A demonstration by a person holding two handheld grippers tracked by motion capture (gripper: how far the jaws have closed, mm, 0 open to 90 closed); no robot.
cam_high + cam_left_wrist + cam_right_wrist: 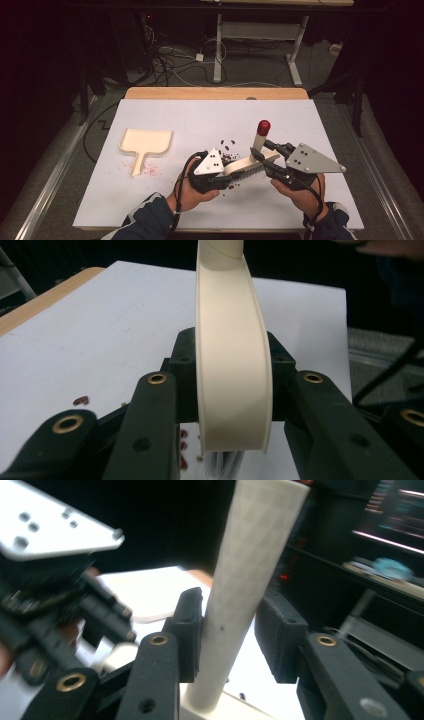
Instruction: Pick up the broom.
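Note:
A cream brush (247, 164) with pale bristles and an upright handle tipped in red (263, 127) is held just above the white table. My left gripper (231, 171) is shut on the brush's long back (234, 365), a pad pressed to each side. My right gripper (261, 153) comes in from the right and closes on the round handle (240, 595) near its base, with the pads (189, 630) against it. Dark red beans (227, 148) lie scattered beside and under the brush. A cream dustpan (145, 141) lies flat at the left.
The white sheet (210, 115) covers a wooden table whose far edge (215, 93) shows bare. Small red crumbs (150, 170) lie beside the dustpan's handle. Cables and desk legs stand on the floor beyond the table.

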